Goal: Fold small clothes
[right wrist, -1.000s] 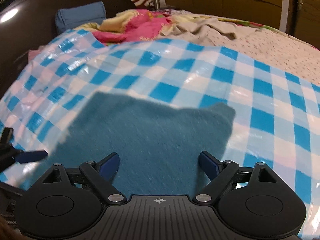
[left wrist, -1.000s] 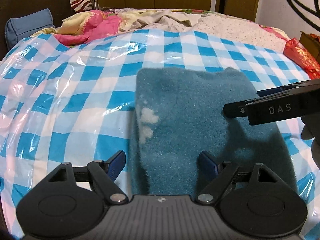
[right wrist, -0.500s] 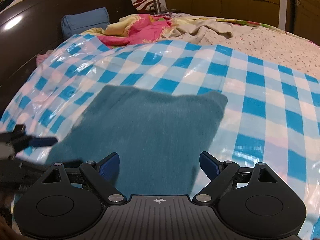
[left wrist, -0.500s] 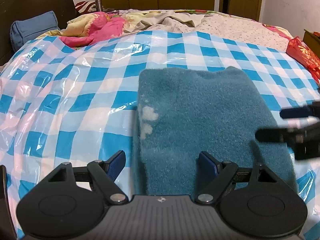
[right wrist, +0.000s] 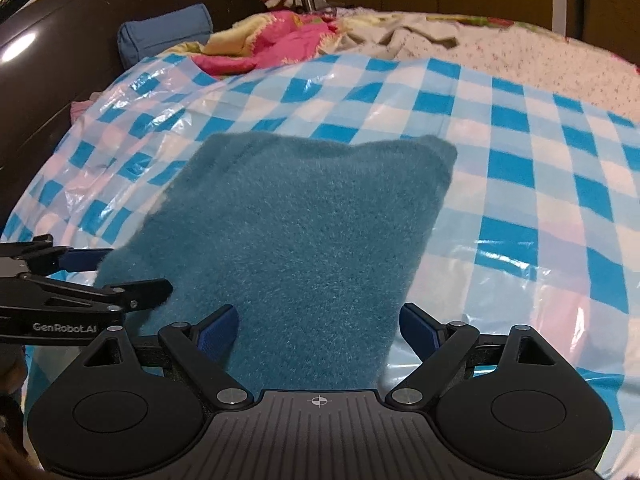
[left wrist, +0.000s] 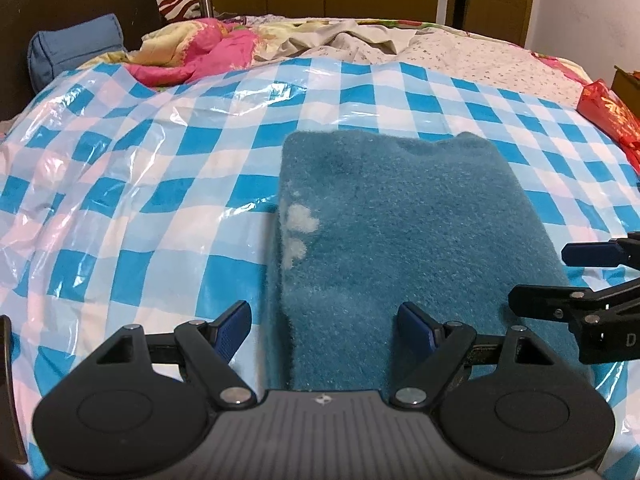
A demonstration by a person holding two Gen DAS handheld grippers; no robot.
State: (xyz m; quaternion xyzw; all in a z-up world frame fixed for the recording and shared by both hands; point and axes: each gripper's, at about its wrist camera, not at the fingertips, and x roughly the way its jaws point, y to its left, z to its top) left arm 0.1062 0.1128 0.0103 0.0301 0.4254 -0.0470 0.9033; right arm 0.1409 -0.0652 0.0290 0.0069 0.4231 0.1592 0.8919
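Note:
A fuzzy teal garment (left wrist: 400,232) lies folded into a rectangle on the blue-and-white checked plastic sheet (left wrist: 160,184); small white patches show near its left edge. It also shows in the right wrist view (right wrist: 304,232). My left gripper (left wrist: 326,326) is open and empty, over the garment's near left edge. My right gripper (right wrist: 318,326) is open and empty, over the garment's near right part. The right gripper also shows at the right edge of the left wrist view (left wrist: 576,276), and the left gripper at the left edge of the right wrist view (right wrist: 100,276).
The sheet covers a bed. A pink and yellow blanket (left wrist: 192,52) and beige bedding (left wrist: 344,40) are bunched at the far side. A blue pillow (left wrist: 72,48) leans on the dark headboard. A red bag (left wrist: 608,112) lies at the right edge.
Both grippers have drawn back toward me and away from the garment's middle. The right gripper has moved off the garment toward its right edge. The garment has stayed flat.

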